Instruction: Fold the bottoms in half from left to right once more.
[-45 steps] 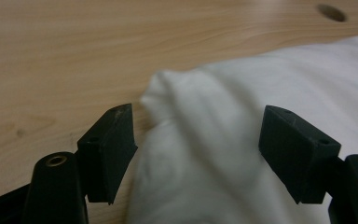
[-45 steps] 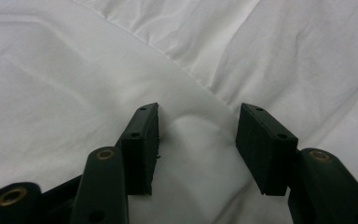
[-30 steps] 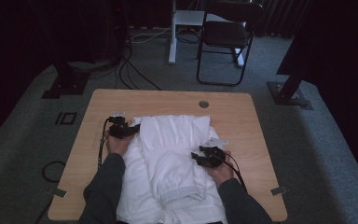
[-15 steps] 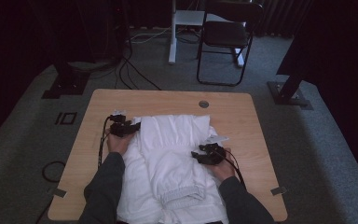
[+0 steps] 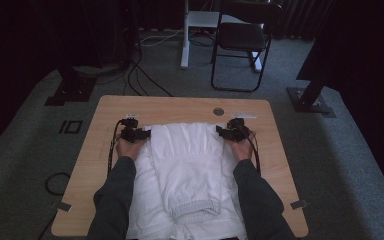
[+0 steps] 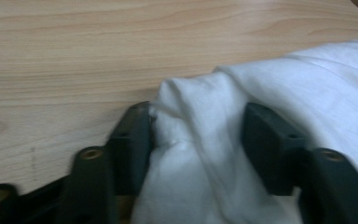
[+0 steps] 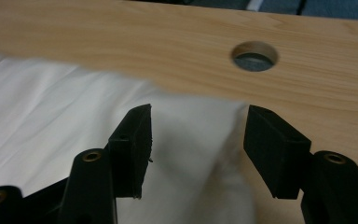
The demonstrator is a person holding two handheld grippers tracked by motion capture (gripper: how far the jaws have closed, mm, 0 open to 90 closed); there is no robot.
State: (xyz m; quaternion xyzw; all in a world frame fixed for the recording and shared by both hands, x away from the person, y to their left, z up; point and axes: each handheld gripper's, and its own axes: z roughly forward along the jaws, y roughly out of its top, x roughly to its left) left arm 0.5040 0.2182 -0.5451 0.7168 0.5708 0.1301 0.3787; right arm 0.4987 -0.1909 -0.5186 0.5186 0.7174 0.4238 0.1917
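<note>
High view has the white garment spread down the middle of the wooden table, soft floppy cloth I'd grab by its far corners, where the left gripper and right gripper sit wide open around fabric, neither clamped yet

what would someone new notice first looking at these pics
First, the white garment spread down the middle of the wooden table, its elastic waistband toward the person. Next, the two black grippers at its far corners: the left gripper with cloth bunched between its open fingers, the right gripper open over the fabric edge. A round hole sits near the table's far edge.
</note>
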